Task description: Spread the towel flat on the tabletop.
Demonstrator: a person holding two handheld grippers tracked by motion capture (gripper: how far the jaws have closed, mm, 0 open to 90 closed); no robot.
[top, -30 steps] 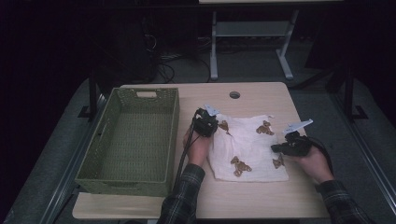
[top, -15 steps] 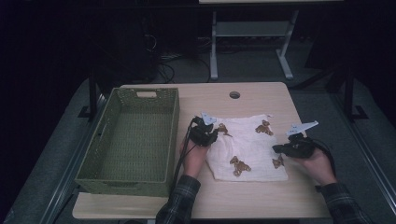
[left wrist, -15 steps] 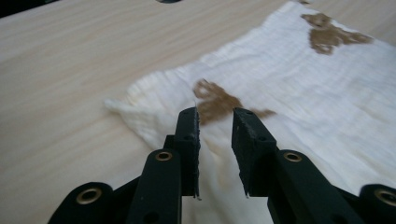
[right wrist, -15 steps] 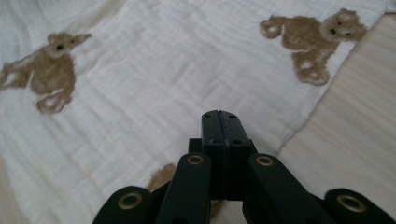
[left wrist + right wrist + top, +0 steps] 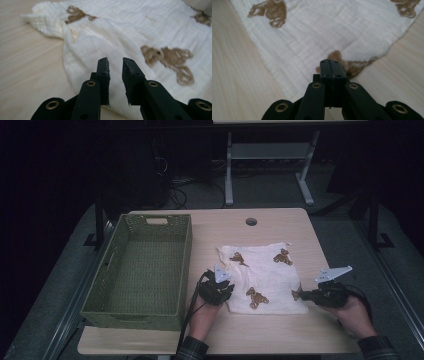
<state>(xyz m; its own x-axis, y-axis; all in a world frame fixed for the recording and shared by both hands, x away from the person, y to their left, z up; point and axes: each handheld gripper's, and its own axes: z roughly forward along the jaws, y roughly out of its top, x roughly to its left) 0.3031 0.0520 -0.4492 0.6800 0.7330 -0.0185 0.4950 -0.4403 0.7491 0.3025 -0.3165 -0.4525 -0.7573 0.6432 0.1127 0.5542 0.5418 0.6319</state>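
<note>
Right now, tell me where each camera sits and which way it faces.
High view: above the person's side, looking forward and down on the table, basket and cloth; both forearms, the left gripper and right gripper show.
Left gripper view: rides that gripper, looking along its slightly parted jaws over the cloth.
Right gripper view: rides that gripper, its jaws together at the cloth edge.
All three views share the bear-print cloth and the table.
</note>
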